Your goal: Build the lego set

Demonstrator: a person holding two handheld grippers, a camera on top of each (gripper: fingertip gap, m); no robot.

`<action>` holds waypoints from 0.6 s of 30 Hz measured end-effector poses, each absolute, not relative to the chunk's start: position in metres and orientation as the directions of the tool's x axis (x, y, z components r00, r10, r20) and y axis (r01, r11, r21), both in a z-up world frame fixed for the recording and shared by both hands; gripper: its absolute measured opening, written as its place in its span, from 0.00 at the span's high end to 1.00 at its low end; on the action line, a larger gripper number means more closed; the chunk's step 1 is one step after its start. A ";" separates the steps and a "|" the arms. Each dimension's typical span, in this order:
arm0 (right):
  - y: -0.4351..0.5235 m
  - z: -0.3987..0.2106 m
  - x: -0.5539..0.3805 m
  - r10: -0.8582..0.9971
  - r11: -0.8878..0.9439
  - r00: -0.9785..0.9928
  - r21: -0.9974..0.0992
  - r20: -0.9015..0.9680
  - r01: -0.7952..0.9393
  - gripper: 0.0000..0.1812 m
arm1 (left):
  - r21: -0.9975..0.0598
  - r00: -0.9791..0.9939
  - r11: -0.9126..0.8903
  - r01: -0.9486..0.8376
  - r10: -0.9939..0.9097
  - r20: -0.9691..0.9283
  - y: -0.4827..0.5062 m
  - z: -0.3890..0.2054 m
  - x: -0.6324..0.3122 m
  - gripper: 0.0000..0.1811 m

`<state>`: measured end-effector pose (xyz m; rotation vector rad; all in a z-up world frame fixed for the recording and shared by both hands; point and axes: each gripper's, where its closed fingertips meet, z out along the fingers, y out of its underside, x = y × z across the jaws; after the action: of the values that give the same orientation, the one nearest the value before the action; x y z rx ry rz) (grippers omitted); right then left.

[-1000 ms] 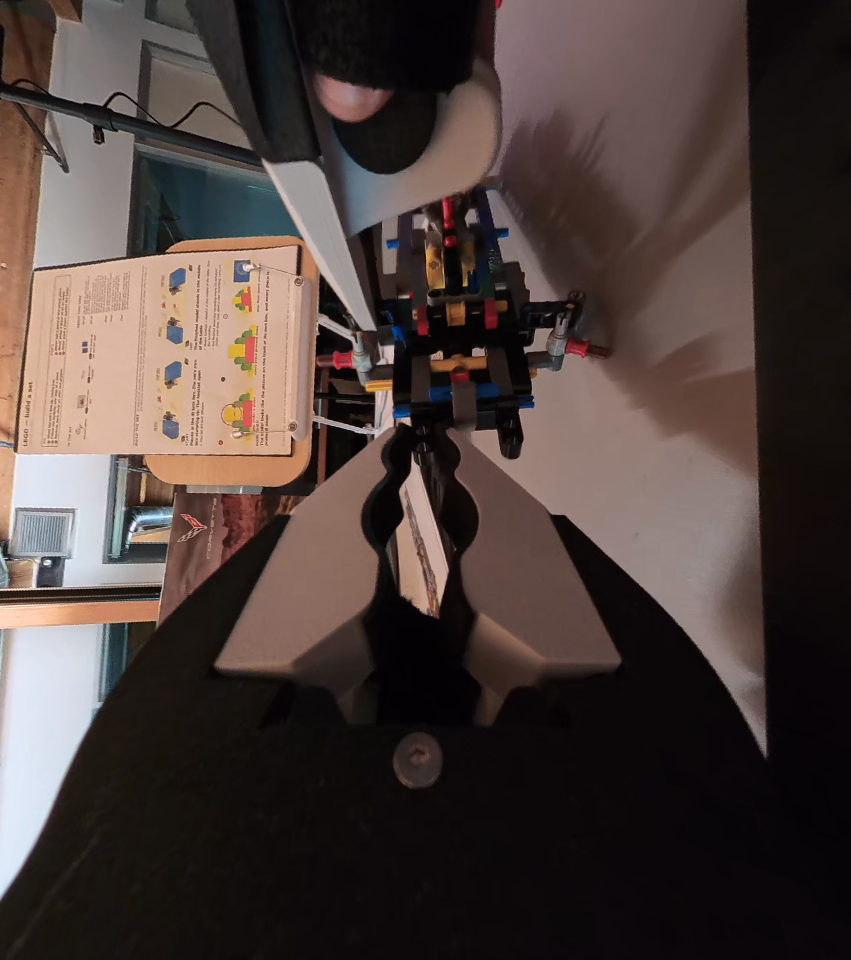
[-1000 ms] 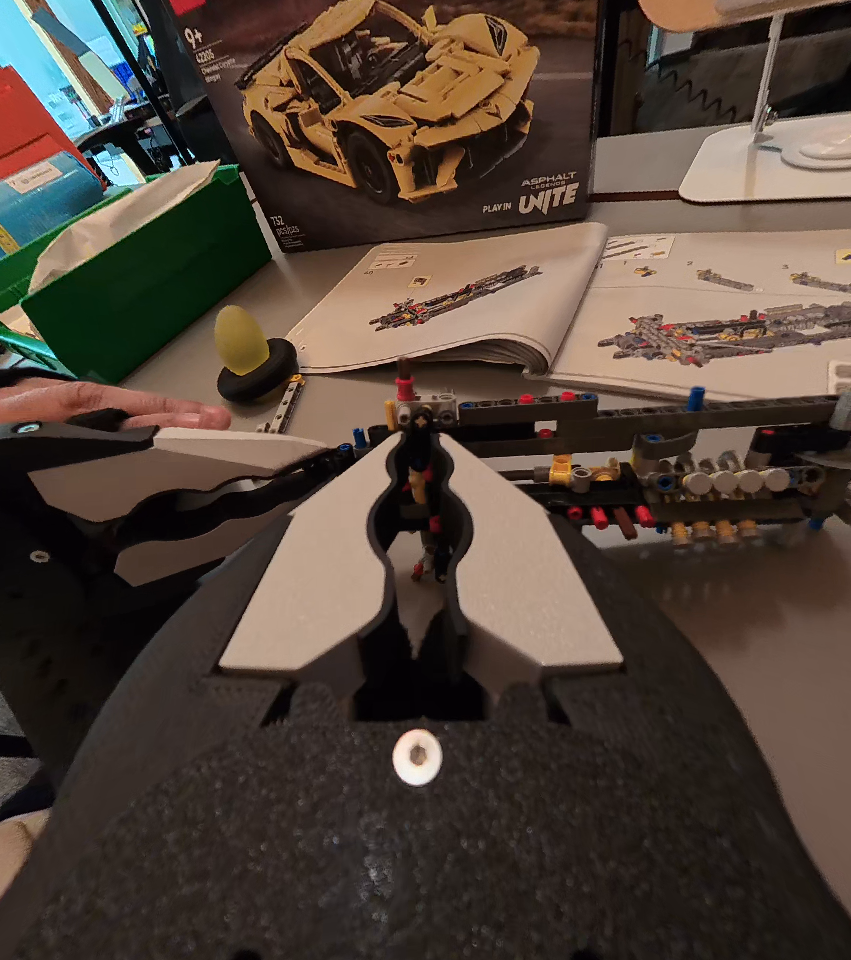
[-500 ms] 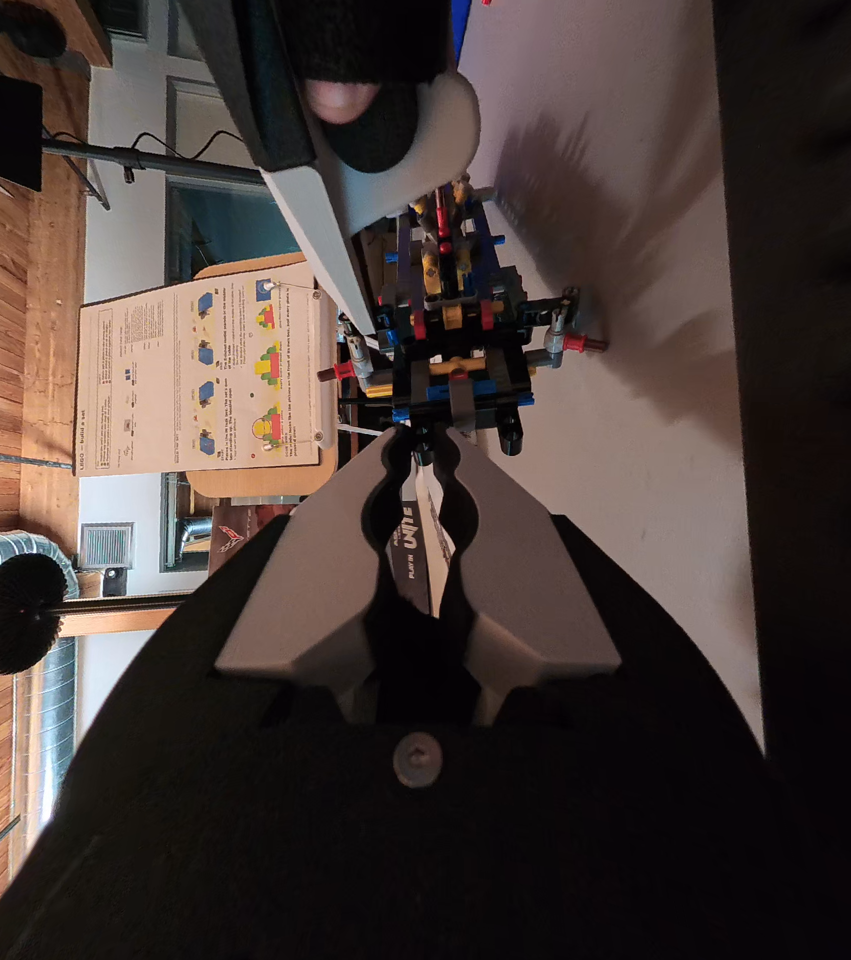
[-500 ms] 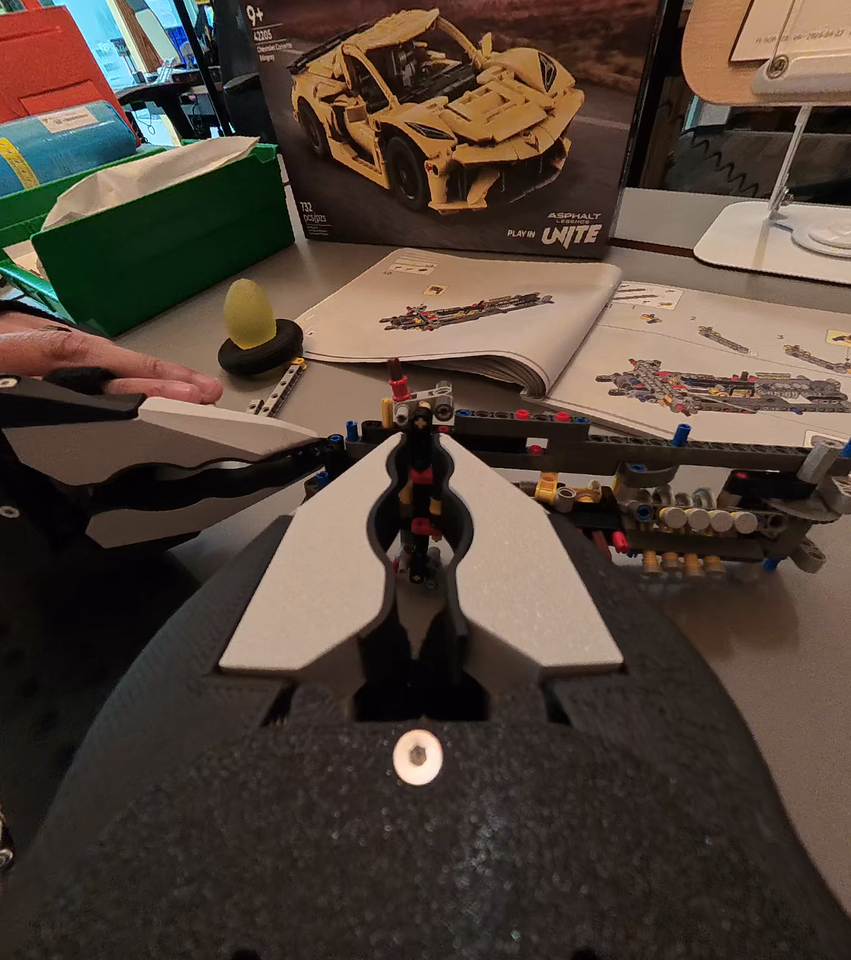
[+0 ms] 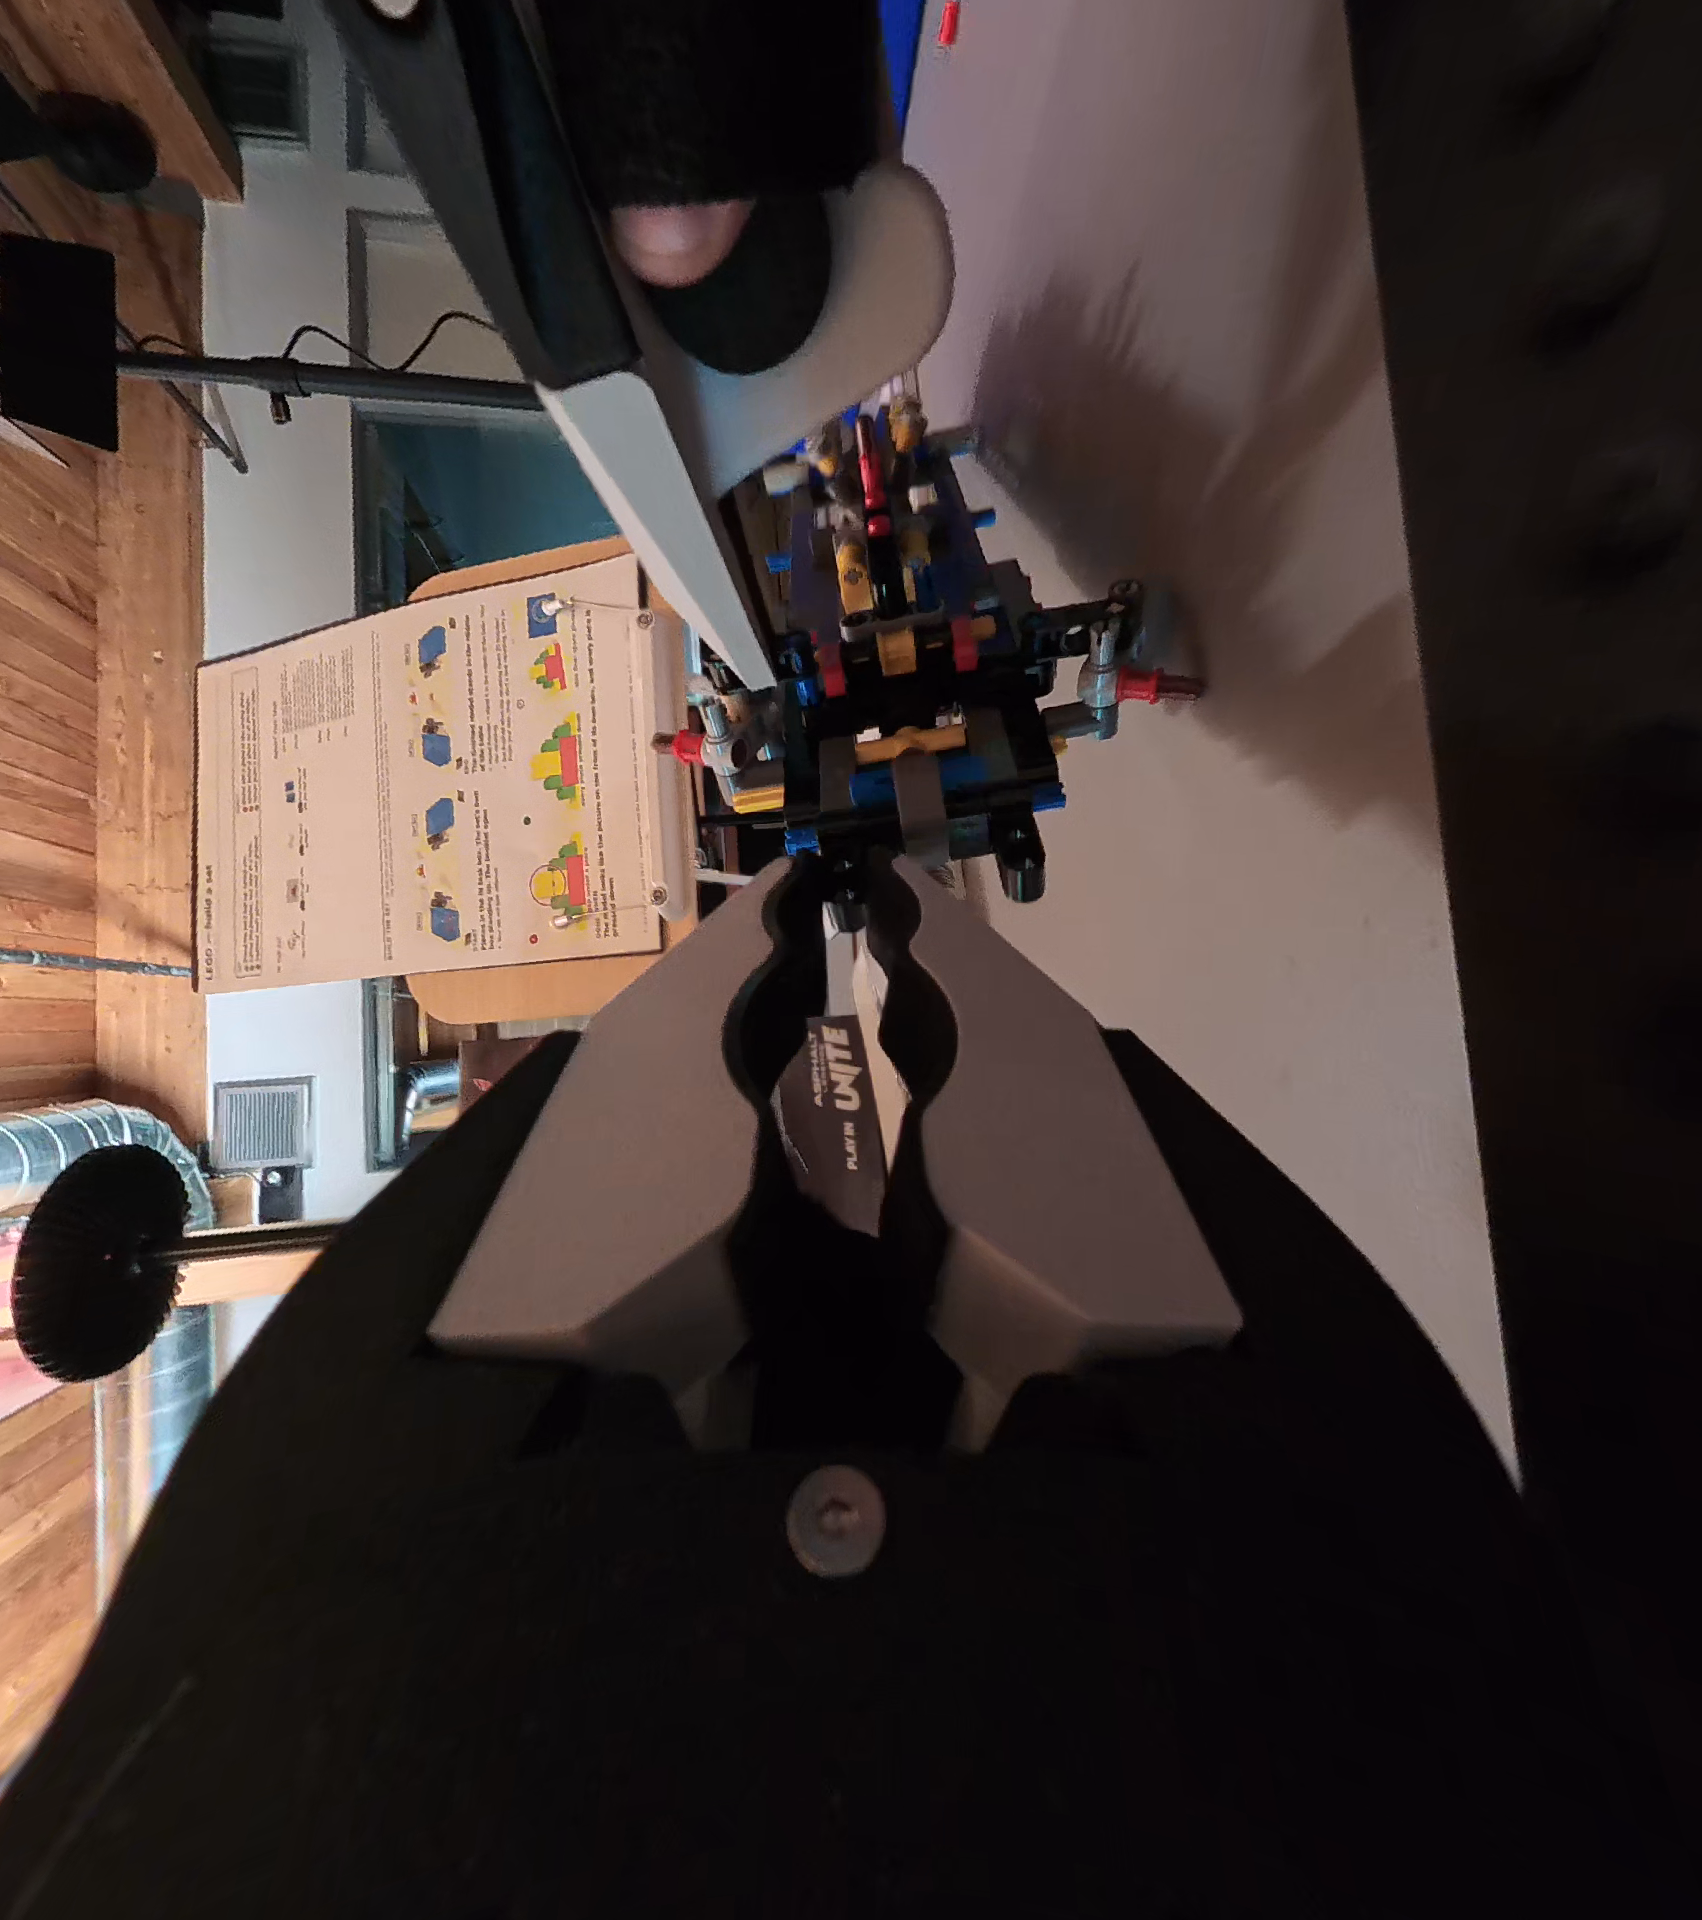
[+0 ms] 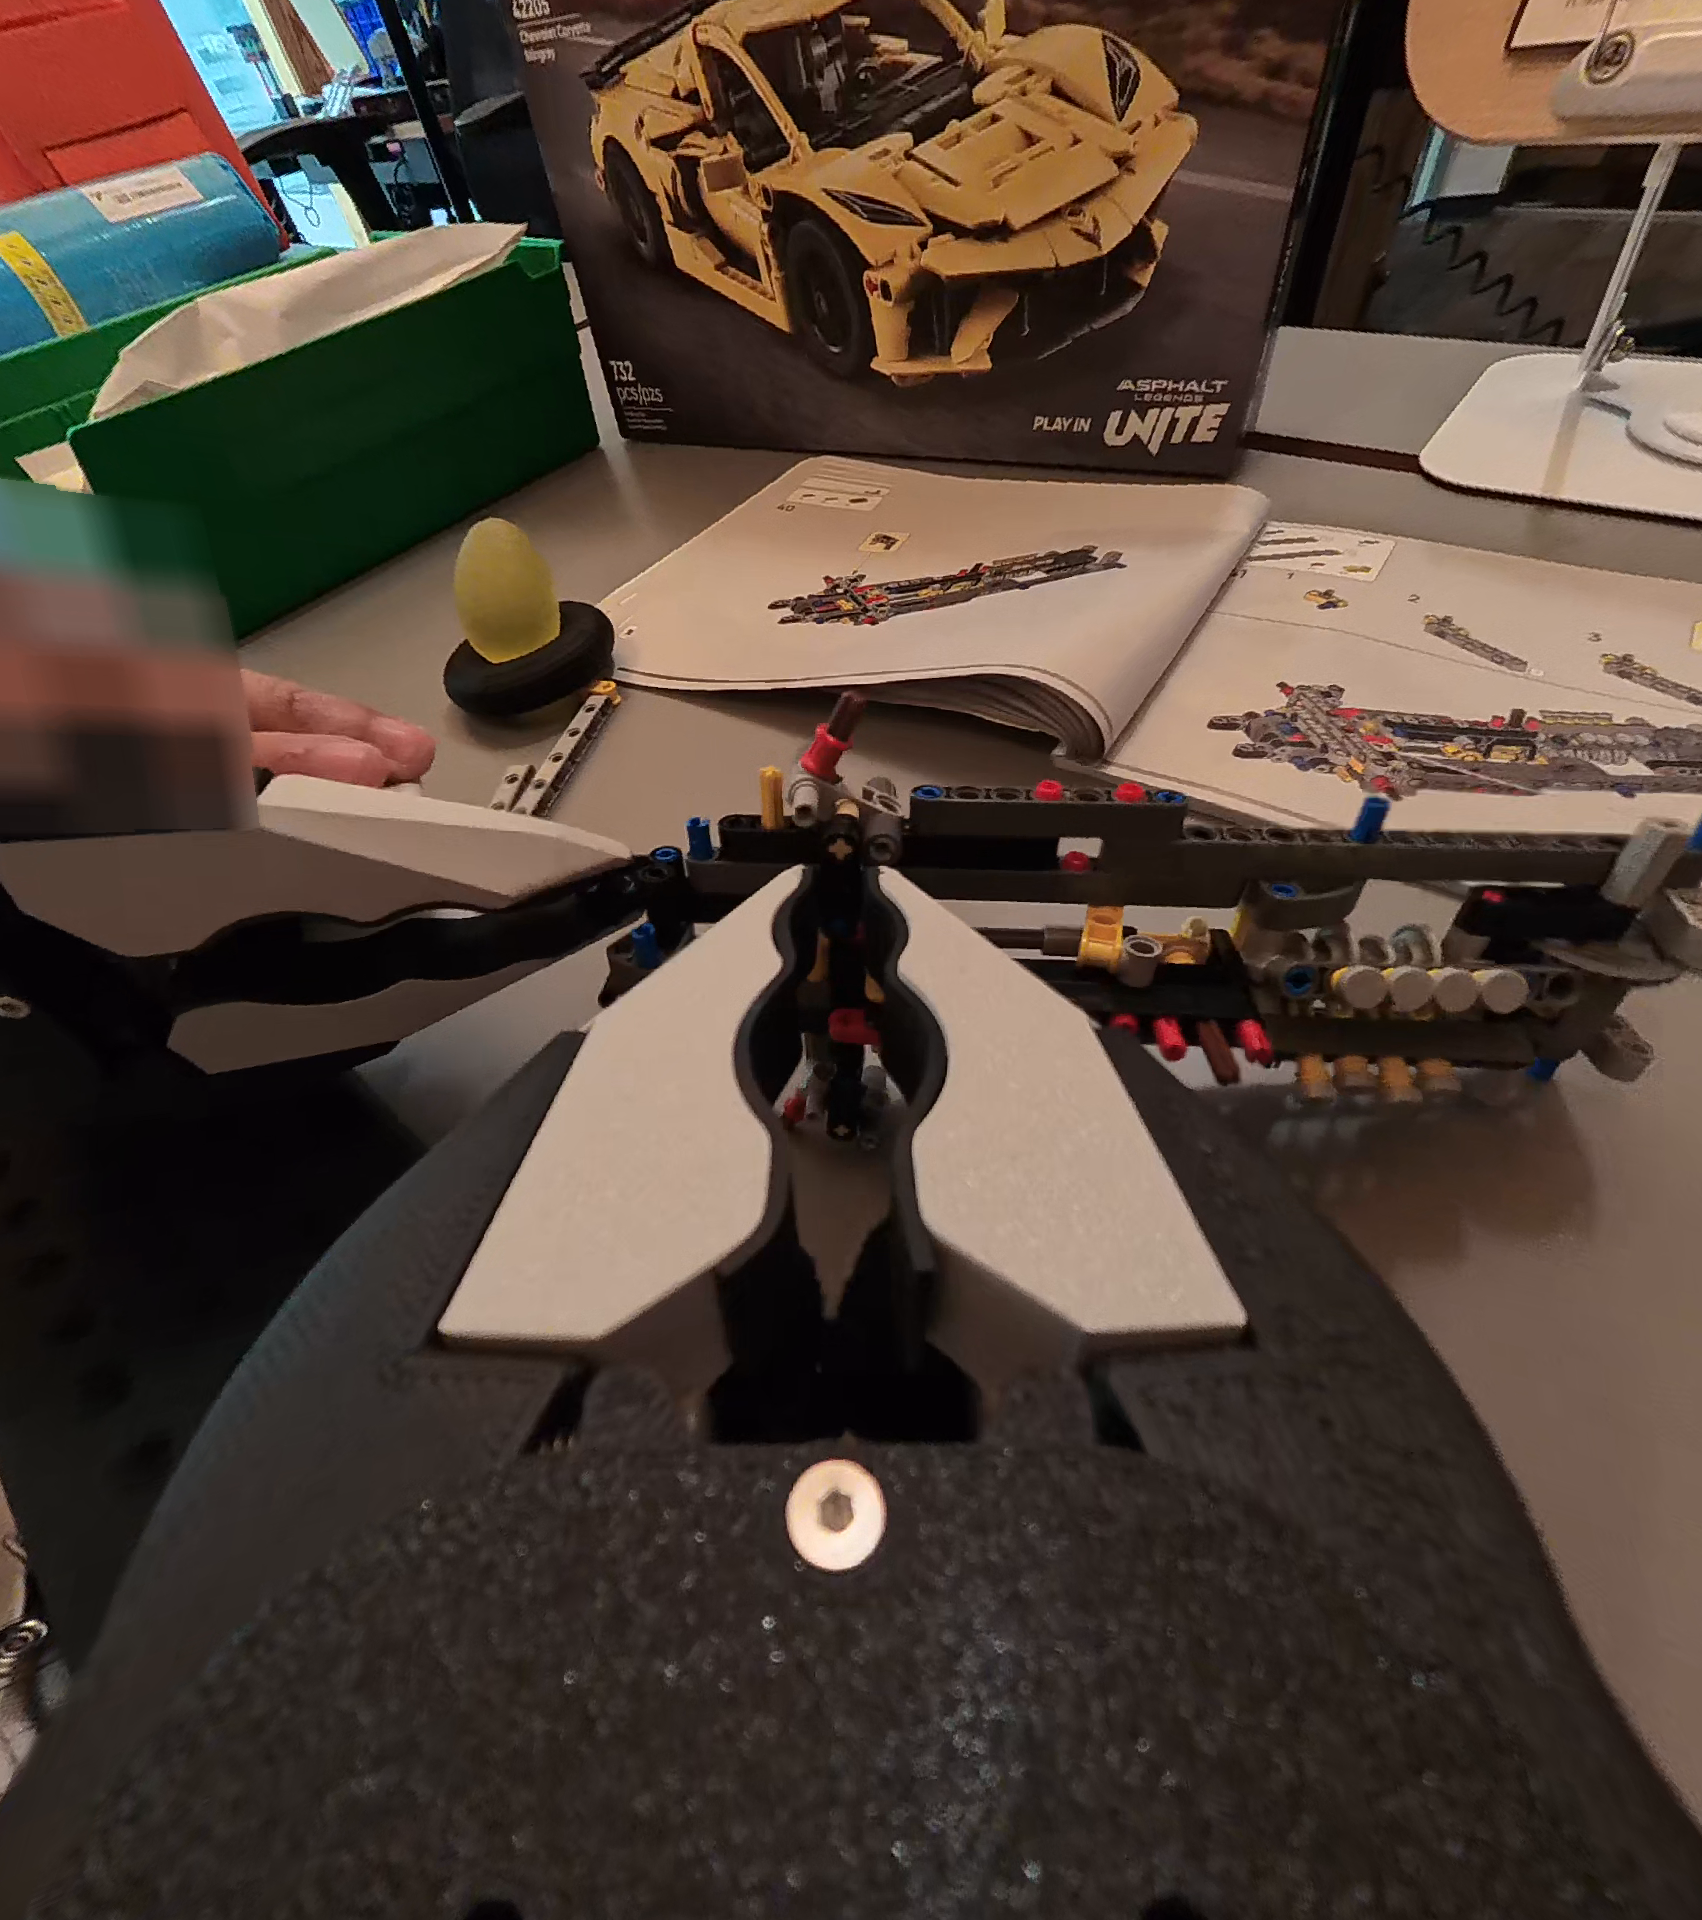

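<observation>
Grey counter (image 6: pixel 1449 1195), cluttered. Lego chassis (image 6: pixel 1190 914): long, part-built, lying at centre, near an open instruction booklet (image 6: pixel 982 623). Left tongs (image 5: pixel 845 883): clenched on a black pin at the chassis end. Right tongs (image 6: pixel 839 883): clenched around the chassis side beam, close to that same end. Set box (image 6: pixel 930 229): upright behind the booklet. Green bin (image 6: pixel 327 416): left rear. Yellow egg-shaped piece on black tyre (image 6: pixel 514 623): beside the booklet.
</observation>
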<state>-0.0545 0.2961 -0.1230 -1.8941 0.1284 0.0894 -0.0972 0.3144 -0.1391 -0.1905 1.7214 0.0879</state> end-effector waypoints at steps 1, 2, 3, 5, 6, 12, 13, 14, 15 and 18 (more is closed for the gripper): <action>0.296 -0.123 -0.055 -0.042 -0.316 0.990 -0.939 -0.131 -0.138 0.97 | -0.034 -0.152 0.985 -0.169 -0.060 -0.987 0.313 -0.139 -0.097 0.97; 0.296 -0.123 -0.055 -0.039 -0.315 0.990 -0.939 -0.135 -0.140 0.97 | -0.019 -0.156 0.987 -0.159 -0.044 -0.987 0.312 -0.139 -0.098 0.97; 0.297 -0.123 -0.055 -0.036 -0.314 0.990 -0.939 -0.137 -0.141 0.97 | -0.006 -0.161 0.989 -0.150 -0.031 -0.987 0.311 -0.140 -0.098 0.97; 0.298 -0.123 -0.055 -0.028 -0.312 0.990 -0.939 -0.140 -0.141 0.97 | 0.020 -0.172 0.991 -0.130 -0.003 -0.985 0.309 -0.140 -0.099 0.97; 0.298 -0.123 -0.055 -0.022 -0.312 0.990 -0.939 -0.142 -0.142 0.97 | 0.036 -0.176 0.992 -0.120 0.014 -0.984 0.309 -0.140 -0.099 0.97; 0.299 -0.122 -0.055 0.043 -0.319 0.975 -0.928 -0.216 -0.192 0.97 | 0.131 -0.185 0.989 -0.075 0.115 -0.976 0.310 -0.139 -0.098 0.97; 0.299 -0.122 -0.054 0.055 -0.319 0.974 -0.928 -0.218 -0.190 0.97 | 0.145 -0.183 0.987 -0.074 0.129 -0.975 0.310 -0.138 -0.097 0.97; 0.299 -0.121 -0.052 0.068 -0.319 0.975 -0.931 -0.212 -0.180 0.97 | 0.161 -0.179 0.984 -0.073 0.146 -0.973 0.311 -0.136 -0.097 0.97; 0.298 -0.121 -0.051 0.083 -0.322 0.976 -0.933 -0.199 -0.163 0.97 | 0.179 -0.176 0.981 -0.070 0.165 -0.971 0.311 -0.135 -0.095 0.97; 0.298 -0.123 -0.048 0.117 -0.330 0.982 -0.938 -0.147 -0.101 0.97 | 0.242 -0.167 0.969 -0.057 0.230 -0.959 0.310 -0.133 -0.093 0.97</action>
<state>-0.0483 0.2977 -0.1229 -1.8944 -0.0109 0.2202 -0.0931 0.3097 -0.1333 0.1306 1.7215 0.2540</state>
